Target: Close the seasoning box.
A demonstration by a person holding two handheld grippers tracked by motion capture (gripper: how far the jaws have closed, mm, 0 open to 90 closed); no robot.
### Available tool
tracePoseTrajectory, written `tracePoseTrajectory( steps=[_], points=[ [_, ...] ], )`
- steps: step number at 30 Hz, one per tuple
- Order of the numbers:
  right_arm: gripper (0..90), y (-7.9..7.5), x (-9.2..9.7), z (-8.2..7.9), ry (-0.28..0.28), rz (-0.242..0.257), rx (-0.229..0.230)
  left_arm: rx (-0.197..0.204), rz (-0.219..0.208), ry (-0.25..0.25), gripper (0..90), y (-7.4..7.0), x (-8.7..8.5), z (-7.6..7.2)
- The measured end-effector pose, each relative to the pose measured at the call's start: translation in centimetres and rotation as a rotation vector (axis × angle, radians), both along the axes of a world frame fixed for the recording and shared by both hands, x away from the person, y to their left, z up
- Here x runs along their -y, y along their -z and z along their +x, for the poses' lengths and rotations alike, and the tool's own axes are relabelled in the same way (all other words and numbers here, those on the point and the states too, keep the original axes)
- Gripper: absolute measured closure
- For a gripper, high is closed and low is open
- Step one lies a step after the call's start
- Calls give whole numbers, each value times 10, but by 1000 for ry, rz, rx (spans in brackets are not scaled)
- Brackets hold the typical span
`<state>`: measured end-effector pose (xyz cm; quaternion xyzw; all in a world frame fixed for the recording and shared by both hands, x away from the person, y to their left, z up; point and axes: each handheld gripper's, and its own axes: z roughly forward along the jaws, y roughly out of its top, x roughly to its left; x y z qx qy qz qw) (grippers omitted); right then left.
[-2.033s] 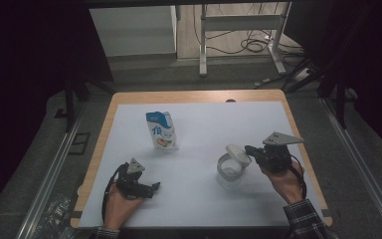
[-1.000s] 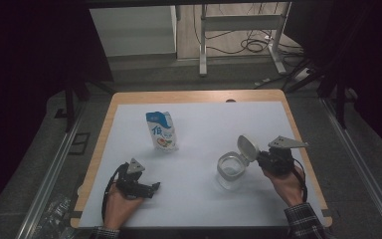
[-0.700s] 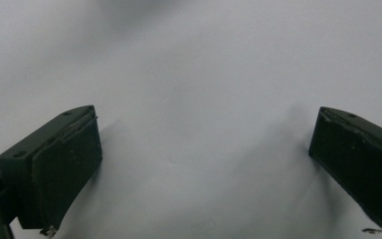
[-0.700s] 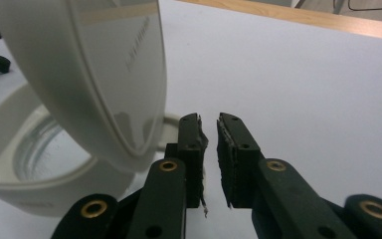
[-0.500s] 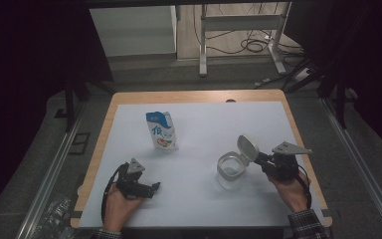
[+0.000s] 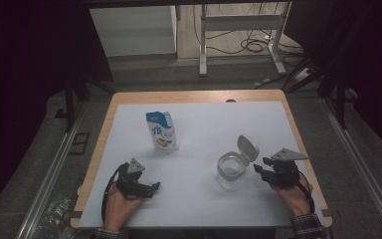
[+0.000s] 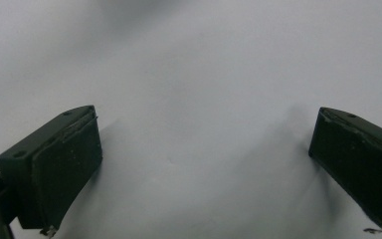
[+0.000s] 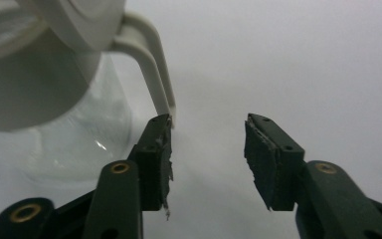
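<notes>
A white sheet (image 6: 204, 149) covers most of the wooden table top (image 6: 194, 96), leaving a strip of wood exposed along the far and left edges. A blue-and-white carton (image 6: 161, 131) stands upright on the sheet, left of centre. Beyond the table, a white metal frame (image 6: 238, 30) stands on the floor, with black cables (image 6: 251, 46) lying coiled behind it. Crumpled clear plastic (image 6: 54, 211) lies on the floor at the near left.

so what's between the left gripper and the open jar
Nothing: in the high view the stretch of white mat from the left gripper to the jar is bare. The milk carton stands farther back, off that line.
</notes>
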<state>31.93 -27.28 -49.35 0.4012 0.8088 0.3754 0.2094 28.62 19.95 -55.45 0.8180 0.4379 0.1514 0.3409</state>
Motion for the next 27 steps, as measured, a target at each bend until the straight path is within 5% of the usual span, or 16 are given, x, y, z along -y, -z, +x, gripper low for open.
tracePoseTrajectory(
  steps=[19, 23, 27],
  points=[
    [338, 27, -4, 5, 11, -154, -62, 9, -23, -18, 40, -1, -2, -1],
    [292, 29, -3, 6, 24, -136, -56, 7, -49, -21, 53, -1, -5, 0],
    [217, 34, 7, 9, 33, -54, -73, 4, -71, -26, 56, -2, -7, 0]
  ],
)
